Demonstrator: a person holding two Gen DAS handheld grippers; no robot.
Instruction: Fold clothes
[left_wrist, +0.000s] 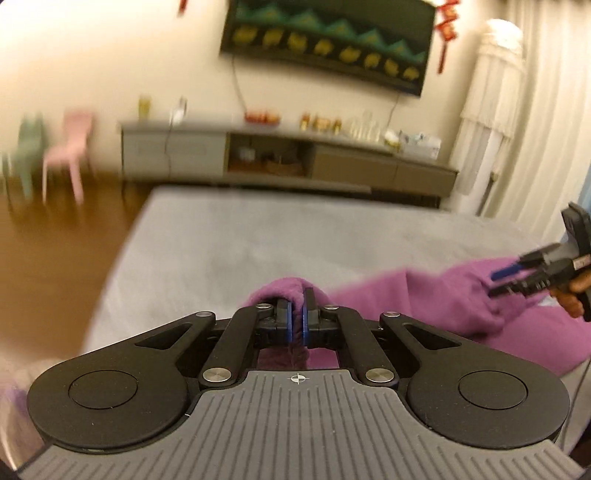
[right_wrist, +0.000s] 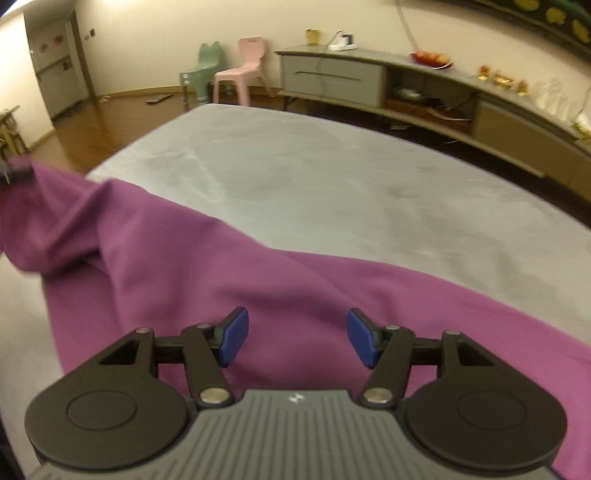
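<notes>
A purple garment (right_wrist: 229, 266) is spread across the near part of a grey bed (right_wrist: 332, 177). A bunched fold of it is pinched tight between the fingers of the left gripper (left_wrist: 297, 314) and lifted a bit off the bed. The right gripper (right_wrist: 297, 339) is held over the cloth with its blue pads (right_wrist: 232, 339) well apart — nothing is gripped there. No readable writing can be made out — the red wall hangings (left_wrist: 447, 26) are too blurred.

Beyond your grey bed cover (right_wrist: 332, 177), you have a pink chair (right_wrist: 246, 68) and green chair (right_wrist: 202, 70) at eleven o'clock, a long sideboard (right_wrist: 369, 83) at one.
</notes>
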